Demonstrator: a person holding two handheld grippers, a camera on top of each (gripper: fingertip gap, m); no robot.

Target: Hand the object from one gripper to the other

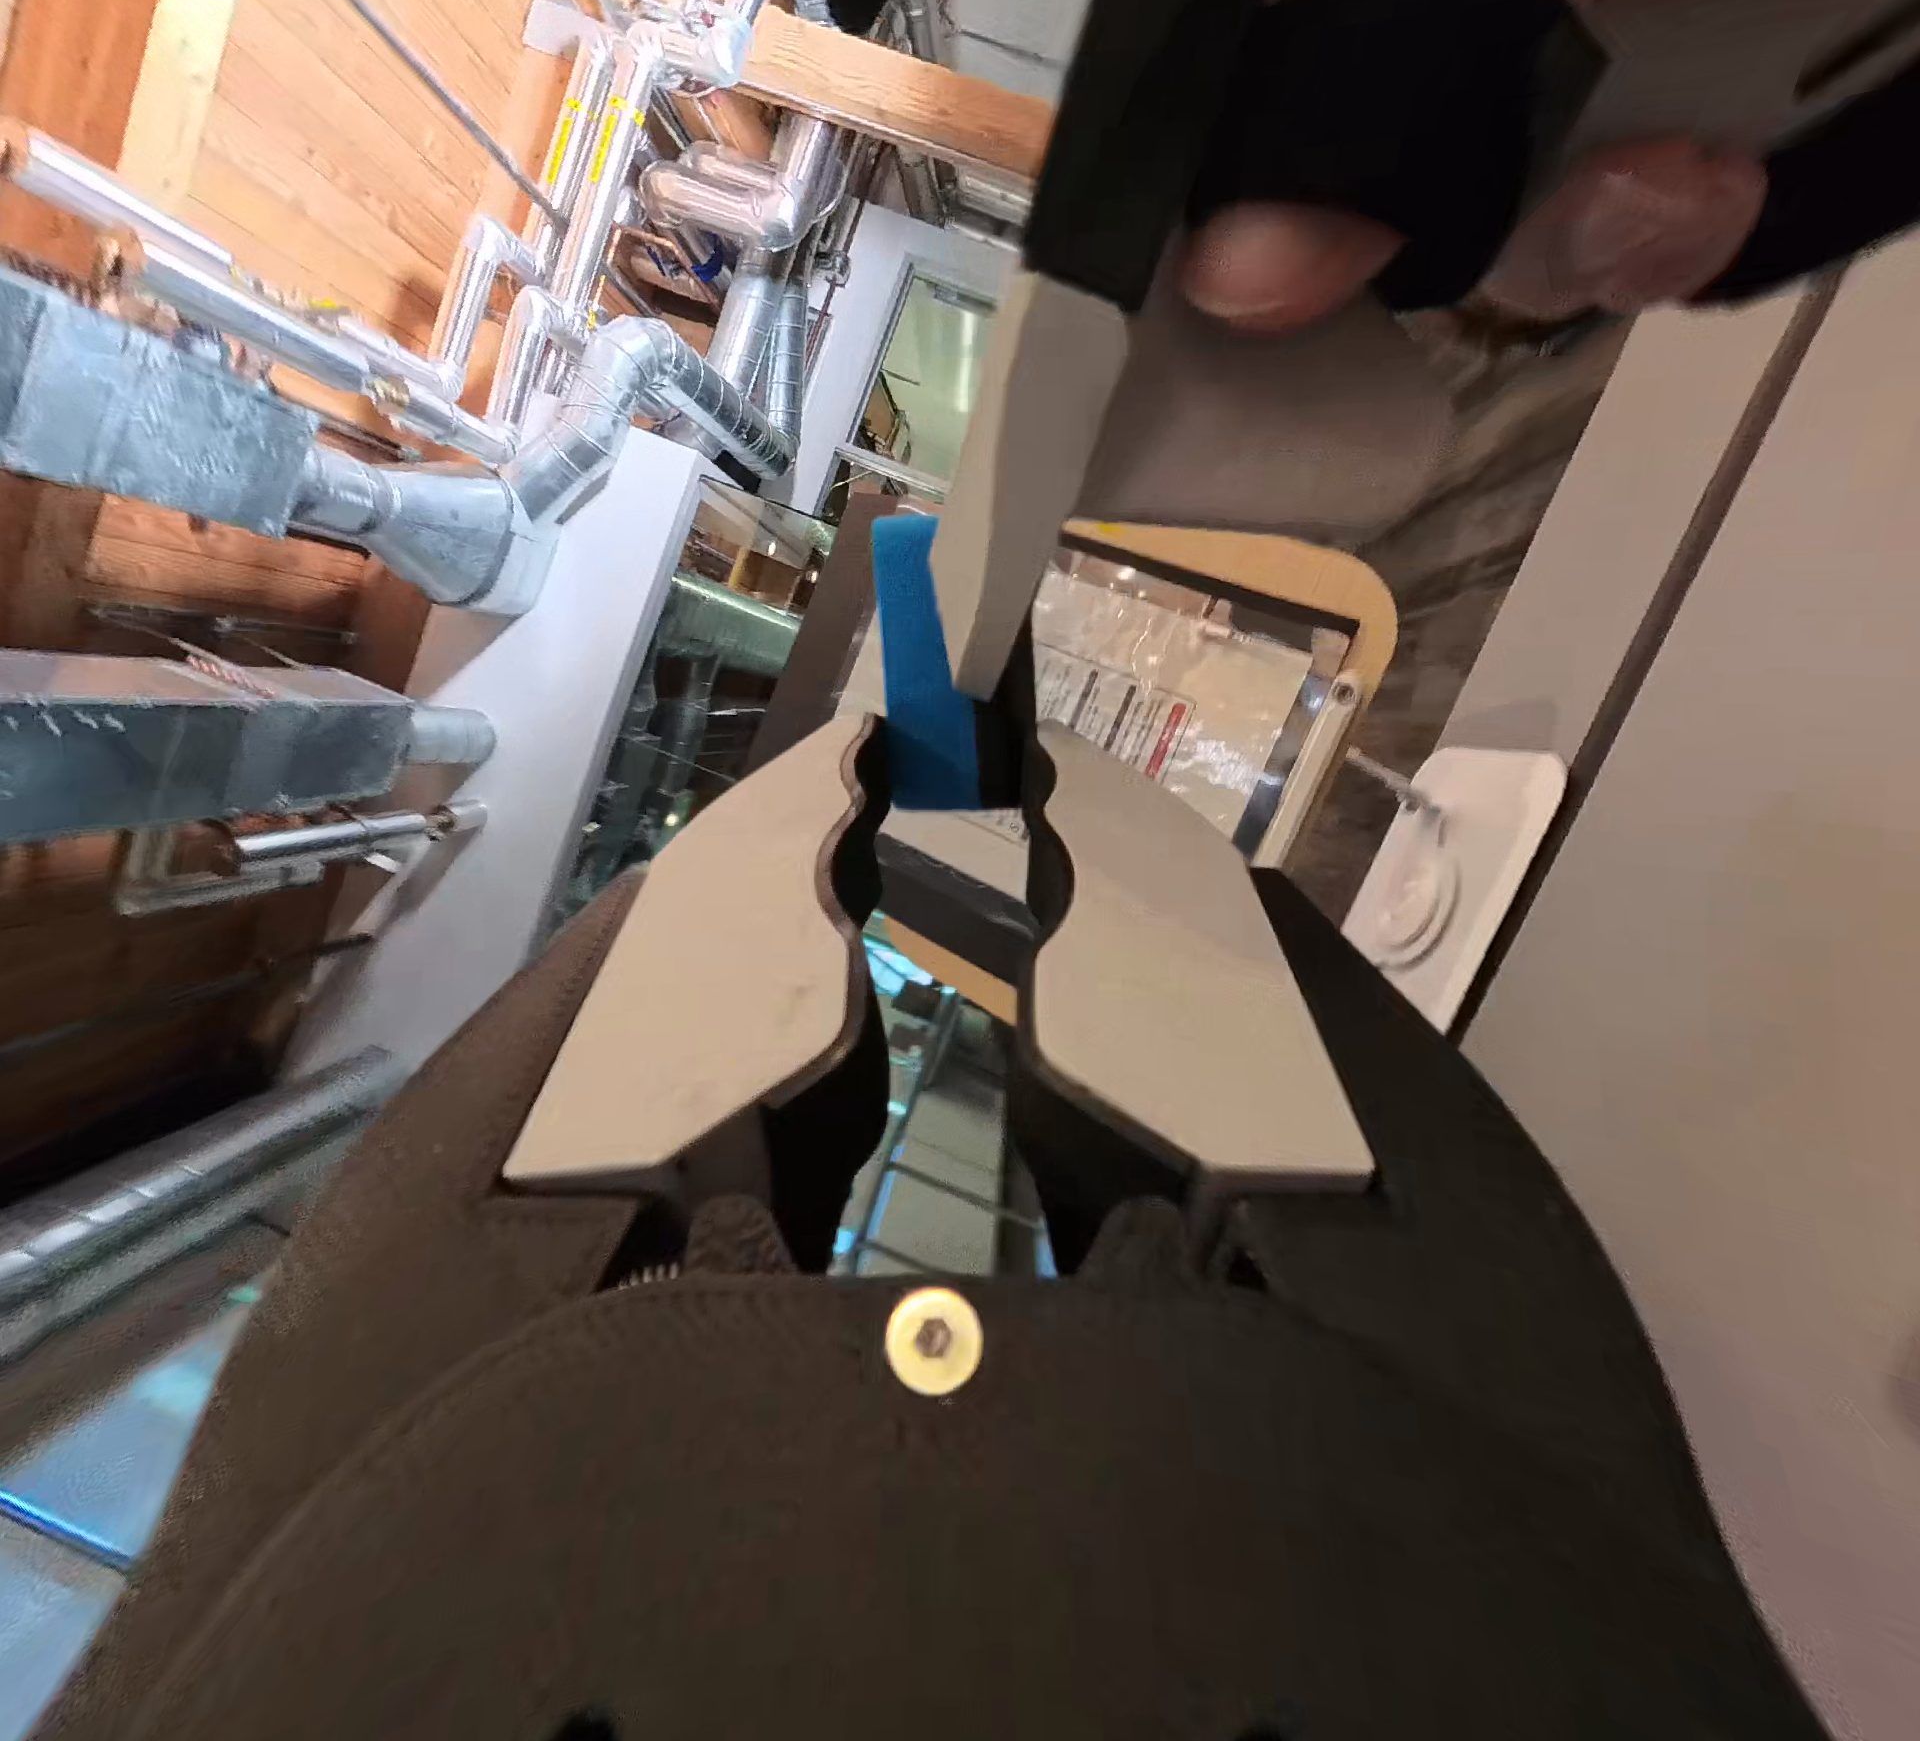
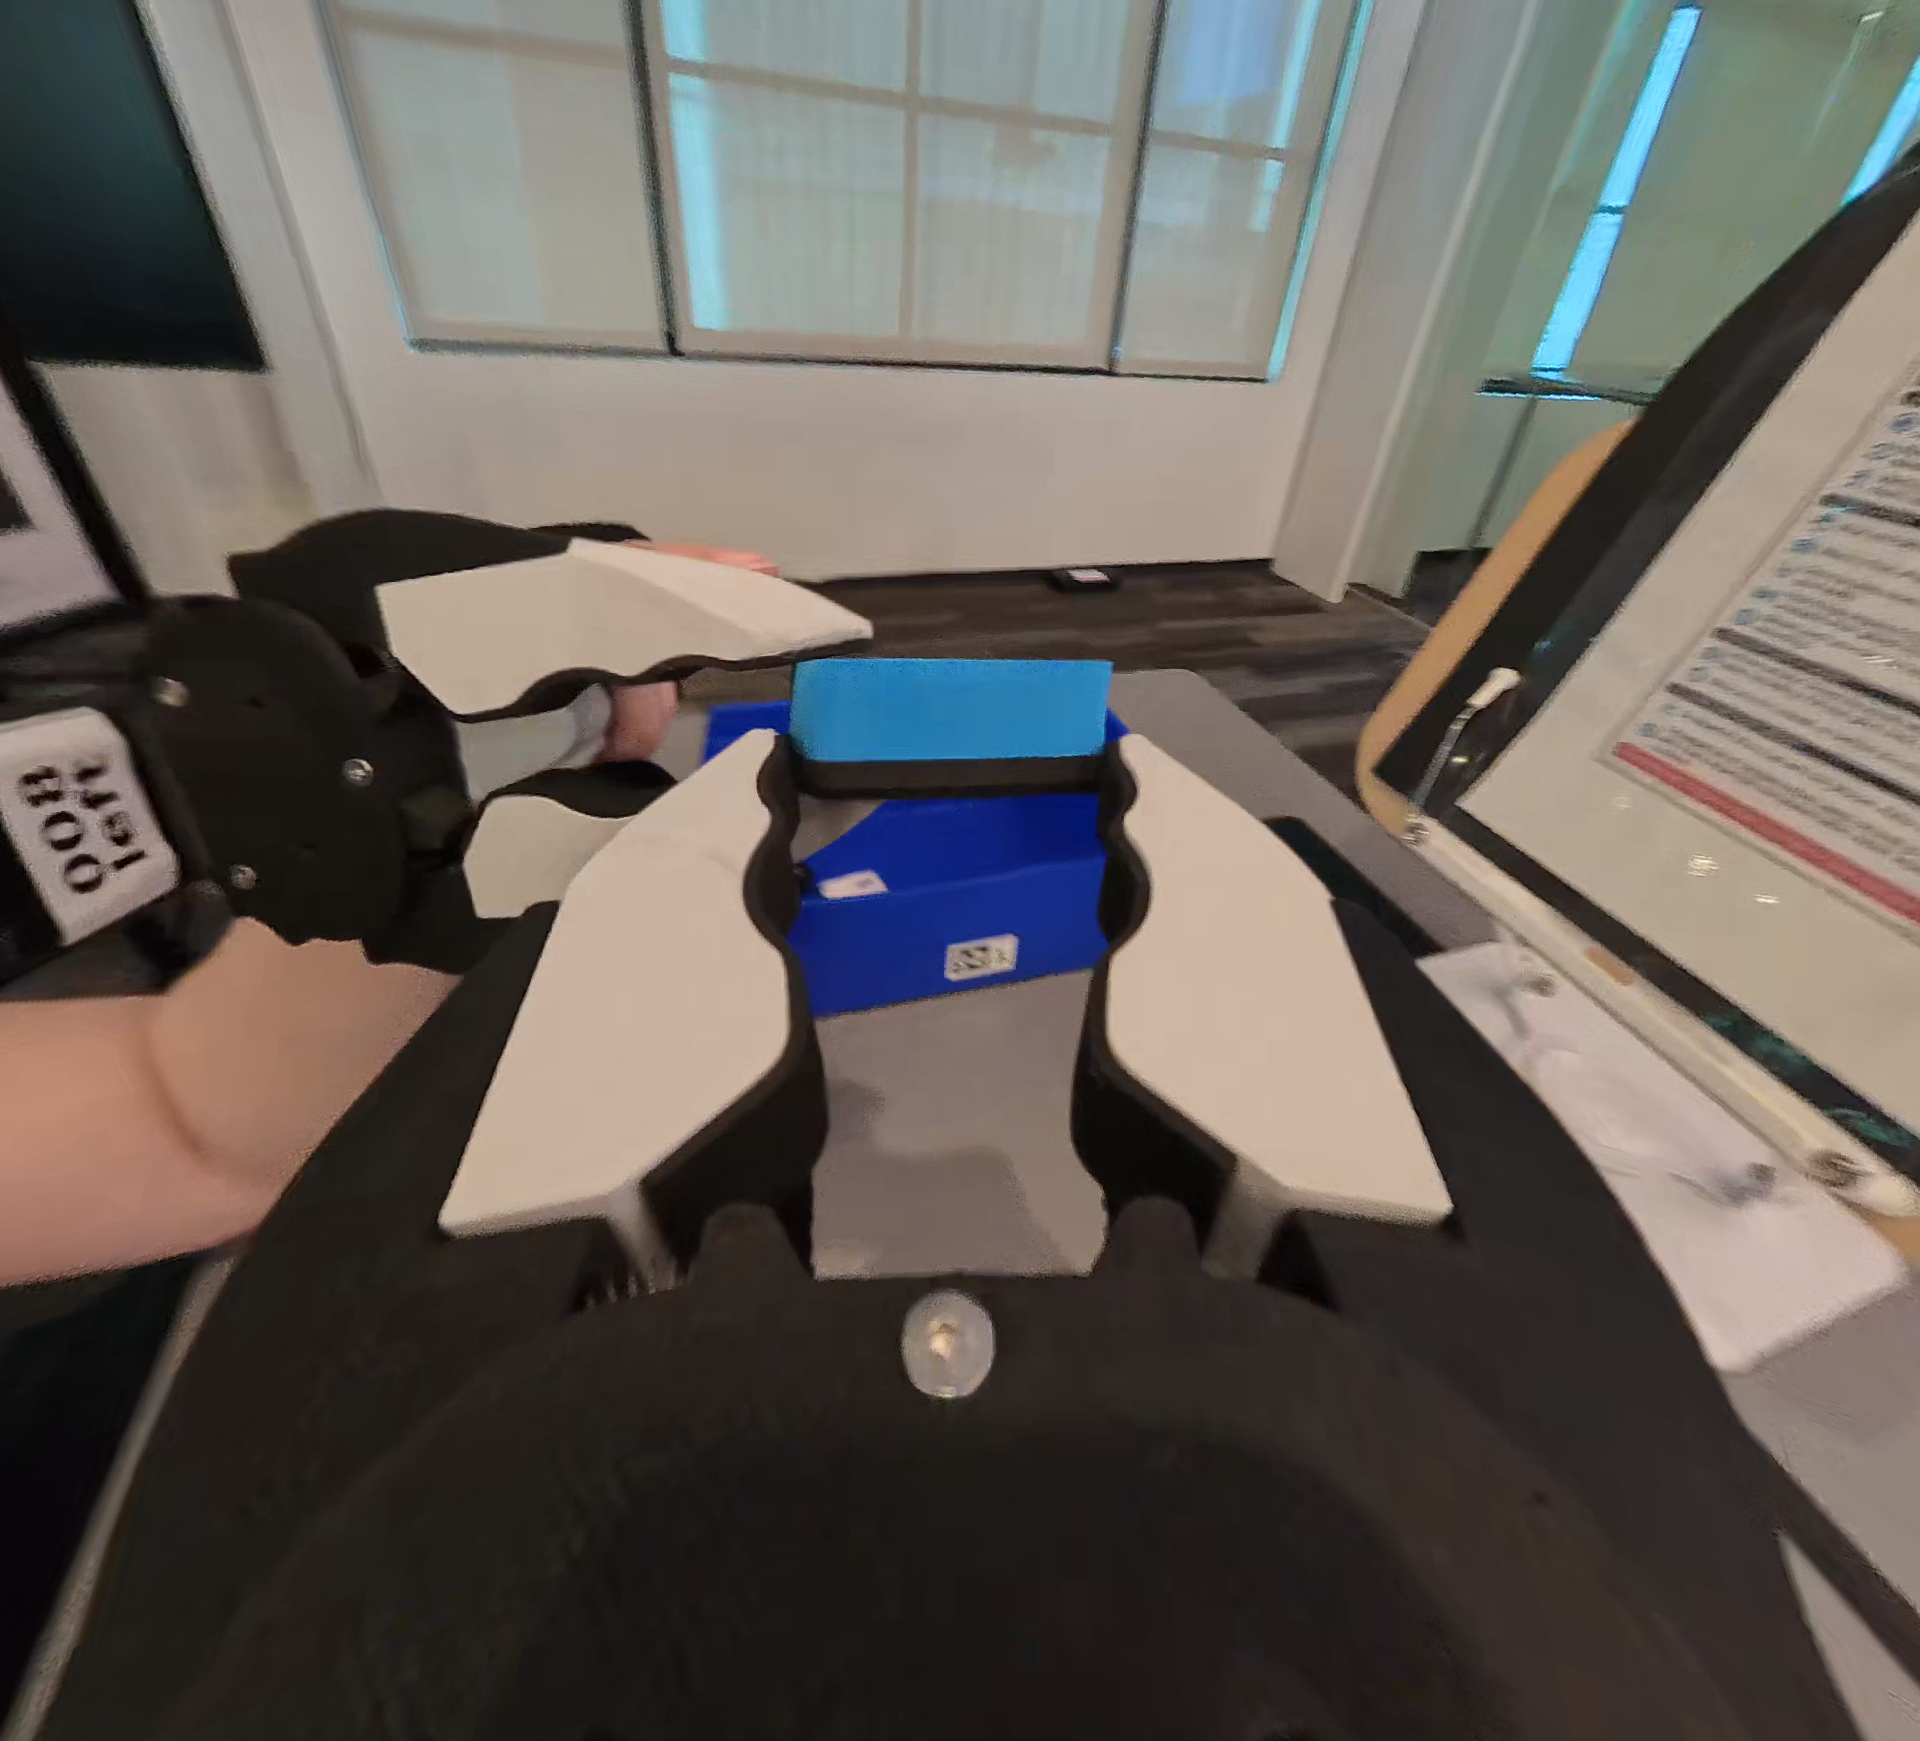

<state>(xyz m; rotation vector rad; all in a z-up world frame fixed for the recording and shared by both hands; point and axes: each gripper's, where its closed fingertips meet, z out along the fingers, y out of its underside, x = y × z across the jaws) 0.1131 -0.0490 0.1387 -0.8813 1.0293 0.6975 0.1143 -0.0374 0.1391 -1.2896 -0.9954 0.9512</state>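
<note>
A thin, flat blue object (image 2: 951, 707) with a black strip along its lower edge is held across the tips of the right gripper (image 2: 948, 777), above a blue bin (image 2: 951, 902) on the grey bench (image 2: 940, 1141). The jaws are closed on the black strip. It appears light, fairly stiff and card-like, so the free upper blue edge is judged the place to be taken. The left gripper (image 2: 665, 735) waits just beside it, jaws parted wide around that edge.
</note>
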